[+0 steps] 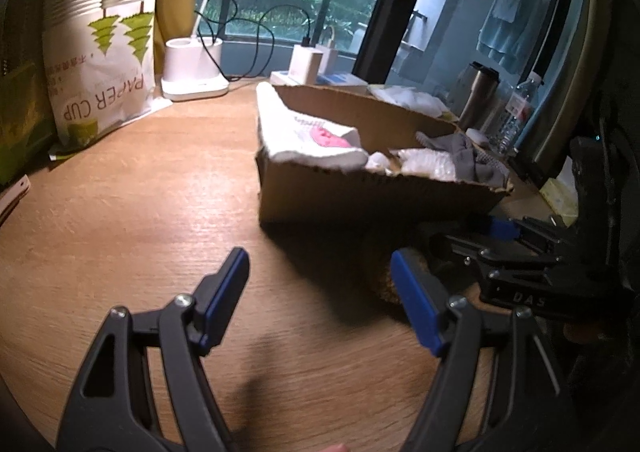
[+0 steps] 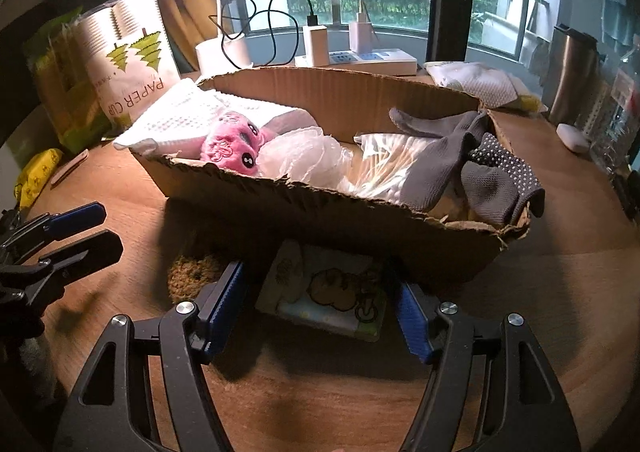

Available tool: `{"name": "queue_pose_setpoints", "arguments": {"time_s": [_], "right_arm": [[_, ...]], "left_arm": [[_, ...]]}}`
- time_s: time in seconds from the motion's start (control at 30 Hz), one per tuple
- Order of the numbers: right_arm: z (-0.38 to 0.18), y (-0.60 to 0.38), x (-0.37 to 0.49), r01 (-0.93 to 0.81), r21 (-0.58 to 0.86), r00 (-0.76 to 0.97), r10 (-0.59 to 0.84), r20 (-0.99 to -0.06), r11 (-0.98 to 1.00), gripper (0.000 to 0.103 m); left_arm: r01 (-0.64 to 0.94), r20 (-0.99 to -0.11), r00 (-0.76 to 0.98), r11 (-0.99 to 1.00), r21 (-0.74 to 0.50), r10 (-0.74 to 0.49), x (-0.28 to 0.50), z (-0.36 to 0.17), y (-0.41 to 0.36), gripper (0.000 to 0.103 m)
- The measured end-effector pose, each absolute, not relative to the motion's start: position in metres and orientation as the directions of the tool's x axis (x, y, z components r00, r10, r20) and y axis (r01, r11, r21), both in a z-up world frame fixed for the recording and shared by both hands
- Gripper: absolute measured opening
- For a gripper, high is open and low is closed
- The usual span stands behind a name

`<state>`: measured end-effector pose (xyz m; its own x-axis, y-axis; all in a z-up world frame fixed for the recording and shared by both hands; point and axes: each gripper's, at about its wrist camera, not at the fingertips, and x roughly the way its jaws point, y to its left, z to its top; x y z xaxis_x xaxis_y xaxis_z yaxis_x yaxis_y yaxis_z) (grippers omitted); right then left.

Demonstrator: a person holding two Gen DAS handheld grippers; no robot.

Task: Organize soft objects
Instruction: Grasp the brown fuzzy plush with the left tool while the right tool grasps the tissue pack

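A torn cardboard box (image 2: 304, 212) (image 1: 360, 192) holds a pink plush toy (image 2: 228, 144), a white mesh puff (image 2: 304, 156), a white towel (image 2: 180, 112), grey dotted gloves (image 2: 472, 160) and a crinkled plastic bag (image 2: 384, 168). In front of the box a small cartoon-printed packet (image 2: 332, 292) lies on the table. My right gripper (image 2: 318, 284) is low over the packet, open, one pad on each side and not touching it. A brown fuzzy pad (image 2: 192, 276) (image 1: 386, 288) lies left of the packet. My left gripper (image 1: 318, 292) (image 2: 100, 230) hovers open over bare table beside that pad.
A paper cup bag (image 1: 100, 64) (image 2: 132, 64) stands at the left. A white lamp base (image 1: 194, 68), chargers on a power strip (image 2: 360, 56), a steel flask (image 2: 572, 80) and a bottle (image 1: 516, 112) line the back. Yellow packets (image 2: 36, 176) lie far left. The wooden table (image 1: 140, 192) spreads to the left.
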<state>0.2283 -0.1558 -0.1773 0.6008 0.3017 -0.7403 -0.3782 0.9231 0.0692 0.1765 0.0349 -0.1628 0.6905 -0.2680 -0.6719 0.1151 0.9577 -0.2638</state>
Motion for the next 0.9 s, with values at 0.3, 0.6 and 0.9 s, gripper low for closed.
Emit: {"name": "queue_pose_setpoints", "arguments": {"time_s": [0.3, 0.6, 0.9], "right_arm": [[-0.185, -0.163, 0.234, -0.383, 0.084, 0.576, 0.309, -0.756, 0.920, 0.072], [-0.185, -0.187, 0.228, -0.376, 0.107, 0.569, 0.321, -0.757, 0.920, 0.069], [-0.182, -0.213, 0.221, -0.355, 0.124, 0.584, 0.323, -0.745, 0.927, 0.069]], "left_arm": [[0.148, -0.695, 0.667, 0.962, -0.230, -0.269, 0.186, -0.163, 0.010, 0.075], [0.183, -0.720, 0.641, 0.963, -0.196, -0.268, 0.191, -0.165, -0.021, 0.075], [0.183, -0.766, 0.607, 0.976, -0.122, -0.210, 0.202, -0.176, -0.049, 0.075]]}}
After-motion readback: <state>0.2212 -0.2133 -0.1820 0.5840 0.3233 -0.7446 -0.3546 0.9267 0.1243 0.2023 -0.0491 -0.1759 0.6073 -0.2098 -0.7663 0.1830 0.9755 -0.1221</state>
